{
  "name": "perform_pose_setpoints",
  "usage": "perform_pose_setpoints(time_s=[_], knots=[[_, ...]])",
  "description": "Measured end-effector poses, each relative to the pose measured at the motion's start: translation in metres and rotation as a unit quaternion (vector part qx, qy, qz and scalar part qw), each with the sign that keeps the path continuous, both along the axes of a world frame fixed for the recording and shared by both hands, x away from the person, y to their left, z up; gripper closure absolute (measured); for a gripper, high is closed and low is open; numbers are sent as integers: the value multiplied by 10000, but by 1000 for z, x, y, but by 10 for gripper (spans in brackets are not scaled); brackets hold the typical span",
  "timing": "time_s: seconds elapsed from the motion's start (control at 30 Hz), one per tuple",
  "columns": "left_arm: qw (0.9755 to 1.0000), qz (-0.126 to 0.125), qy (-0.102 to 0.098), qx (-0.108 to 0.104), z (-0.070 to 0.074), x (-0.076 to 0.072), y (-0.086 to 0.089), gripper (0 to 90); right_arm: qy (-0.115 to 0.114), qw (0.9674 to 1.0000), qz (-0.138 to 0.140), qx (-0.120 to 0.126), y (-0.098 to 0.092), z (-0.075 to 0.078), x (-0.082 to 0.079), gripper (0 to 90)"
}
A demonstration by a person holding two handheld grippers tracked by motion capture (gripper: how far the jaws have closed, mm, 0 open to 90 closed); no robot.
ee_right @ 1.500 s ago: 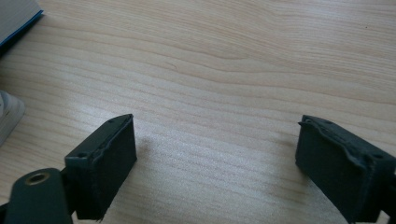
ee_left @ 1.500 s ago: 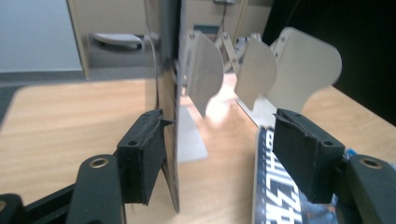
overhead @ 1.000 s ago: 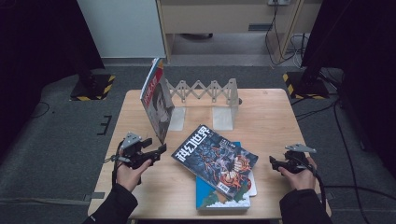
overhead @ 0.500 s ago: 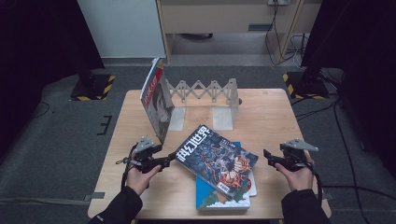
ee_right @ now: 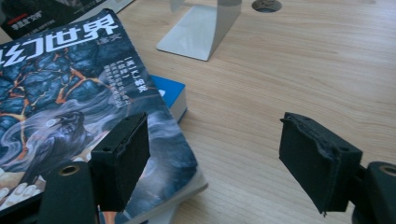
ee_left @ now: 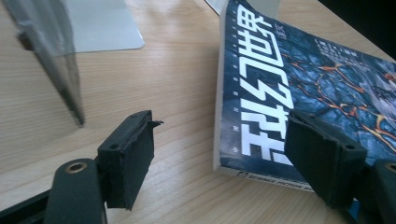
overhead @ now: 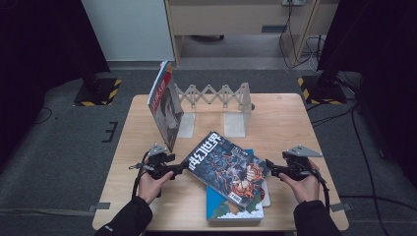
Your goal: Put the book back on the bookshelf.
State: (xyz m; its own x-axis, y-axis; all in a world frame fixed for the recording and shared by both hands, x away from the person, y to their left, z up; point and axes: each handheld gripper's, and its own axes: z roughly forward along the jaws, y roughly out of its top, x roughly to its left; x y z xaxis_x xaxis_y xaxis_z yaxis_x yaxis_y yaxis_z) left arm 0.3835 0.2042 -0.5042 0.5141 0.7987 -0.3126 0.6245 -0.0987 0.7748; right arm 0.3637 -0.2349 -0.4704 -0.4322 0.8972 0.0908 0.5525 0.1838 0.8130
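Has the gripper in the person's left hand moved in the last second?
Yes. The left gripper has moved rightward, away from the standing book, up to the dark magazine.

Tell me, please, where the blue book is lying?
In the high view, the blue book lies near the table's front edge, under the dark magazine.

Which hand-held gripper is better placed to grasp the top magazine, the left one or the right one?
Probably the left. The left hand-held gripper is open, its jaws already on either side of the top magazine's spine edge. The right hand-held gripper is open too, beside the far edge, with one jaw over the cover and the other over bare table.
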Motion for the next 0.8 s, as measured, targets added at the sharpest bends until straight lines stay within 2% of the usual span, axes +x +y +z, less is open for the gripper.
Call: perform_pose_setpoints(time_s=[0.2,0.27,0.37,0.4,0.47,0.6,0.8], knots=[[9998,-157,125,10,-5,5,-10,233,79,9998,152,-34,14,-3,1,242],[9995,-288,162,-7,-7,6,-15,233,126,9996,240,-70,20,-5,1,241],[9992,-365,170,-23,-6,5,-17,272,169,9994,299,-100,23,-7,1,241],[9987,-430,245,-91,-6,3,-18,291,186,9993,310,-107,23,-8,1,241],[9986,-463,235,-67,-5,1,-19,323,228,9992,317,-119,24,-10,1,241],[9987,-439,242,-61,-4,0,-19,324,292,9989,341,-144,25,-13,1,241],[9980,-465,411,-77,-3,-12,-17,326,361,9984,387,-188,24,-17,1,237]])
